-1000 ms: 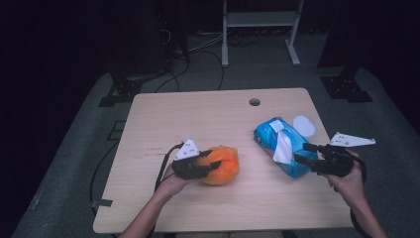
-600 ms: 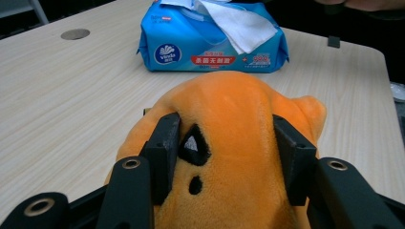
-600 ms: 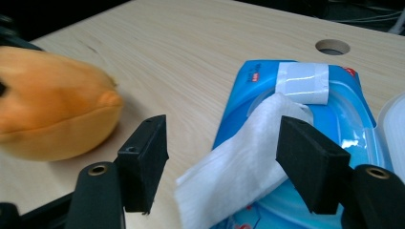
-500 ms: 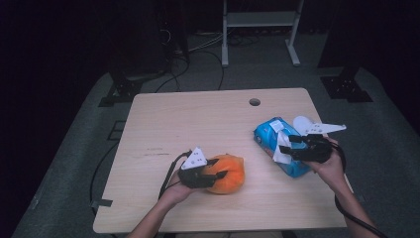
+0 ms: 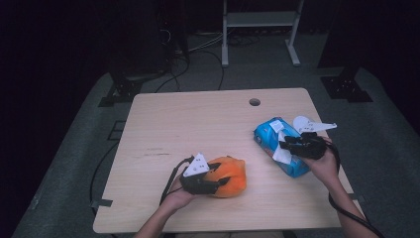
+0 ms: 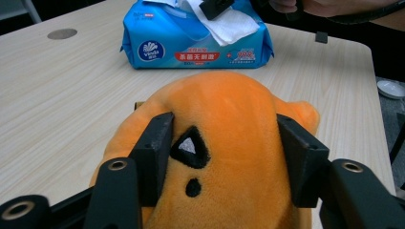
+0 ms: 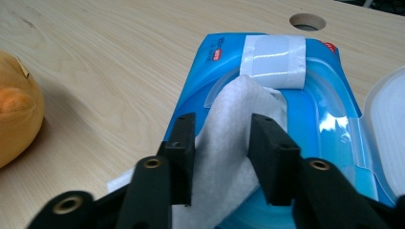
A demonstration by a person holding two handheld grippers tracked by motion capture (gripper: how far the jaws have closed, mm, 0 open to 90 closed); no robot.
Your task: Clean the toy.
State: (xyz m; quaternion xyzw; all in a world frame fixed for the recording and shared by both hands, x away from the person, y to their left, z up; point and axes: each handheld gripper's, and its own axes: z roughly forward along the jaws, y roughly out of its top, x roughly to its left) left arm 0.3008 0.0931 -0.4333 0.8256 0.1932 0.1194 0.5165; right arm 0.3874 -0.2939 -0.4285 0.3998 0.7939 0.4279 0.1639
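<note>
An orange plush toy (image 5: 236, 179) lies on the wooden table (image 5: 198, 124), near its front edge. My left gripper (image 5: 220, 174) straddles it from the left. Its jaws have just been opening, but in the left gripper view the pads still touch both sides of the toy (image 6: 215, 90), so the left gripper (image 6: 224, 121) is shut on it. At the right lies a blue wet-wipes pack (image 5: 267, 135) with its white lid (image 5: 300, 122) flipped open. My right gripper (image 5: 286, 147) hovers over it. Its jaws have just been closing around the pulled-up white wipe (image 7: 239, 95) without pinching it; the right gripper (image 7: 223, 119) is open.
A round cable hole (image 5: 254, 102) sits near the table's far edge. Behind the table stand a white metal frame (image 5: 257, 20) and dark stands, with cables on the grey floor. The table's right edge runs close beside the pack.
My right gripper moved left from beside the pack to above it, and its jaws narrowed around the wipe. My left gripper and the toy shifted slightly toward the front edge.
</note>
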